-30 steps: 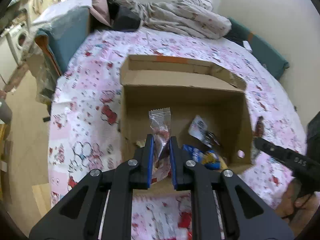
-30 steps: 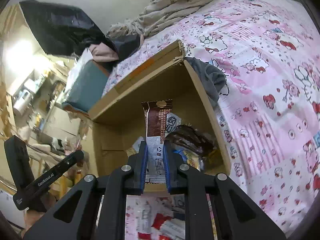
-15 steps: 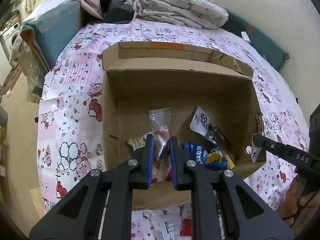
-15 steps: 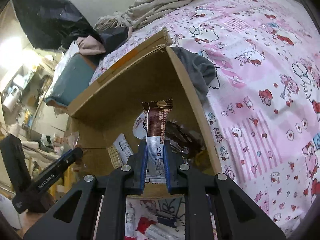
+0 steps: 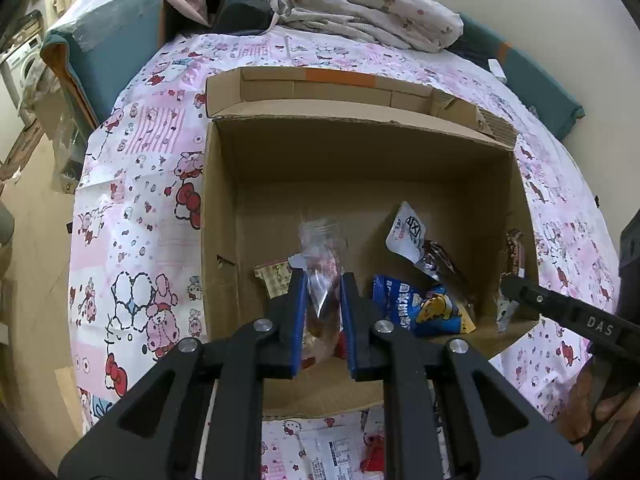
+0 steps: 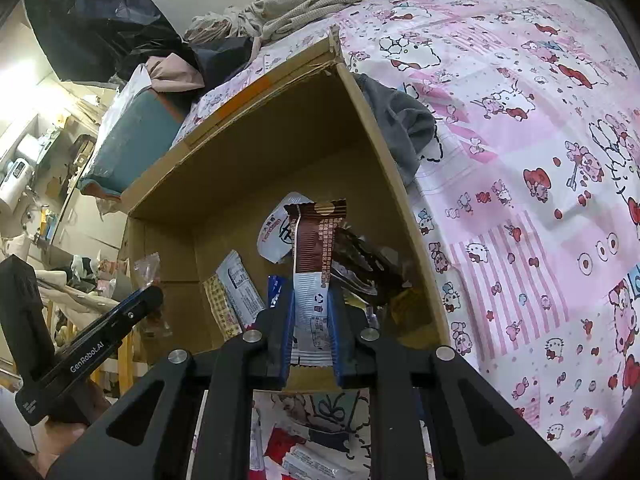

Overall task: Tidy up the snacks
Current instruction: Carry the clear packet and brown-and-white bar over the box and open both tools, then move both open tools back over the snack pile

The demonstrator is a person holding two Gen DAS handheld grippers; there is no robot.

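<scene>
Left hand-held gripper [image 5: 323, 300]: jaws slightly parted around a clear crinkly packet [image 5: 321, 256]; the packet is blurred and stands loosely in the gap, so it is probably being let go, though whether the pads touch it cannot be told. Position is over the near-left floor of the cardboard box [image 5: 224, 216], which suits a drop onto the bare cardboard rather than onto the pile. Right hand-held gripper [image 6: 311, 312]: narrow, clamped on a brown-and-white snack bar [image 6: 316, 256] held upright by its lower end, over the near right side of the box; gripping the tail leaves the length free to tip in. Already in the box: a blue pouch [image 5: 416, 304], a white-topped dark wrapper [image 5: 416, 240] leaning toward the right wall, and a small checkered packet [image 5: 274, 276] on the floor beside the left gripper. The box sits open-topped on a bed [image 6: 520, 140] with a pink cartoon-print sheet, its far flap folded outward, giving both tools access from the near edge. More wrapped snacks [image 6: 304, 452] lie on the sheet just in front of the box, uncollected. Judgement: mid-task; both items are at the release stage, and loose pieces remain.
</scene>
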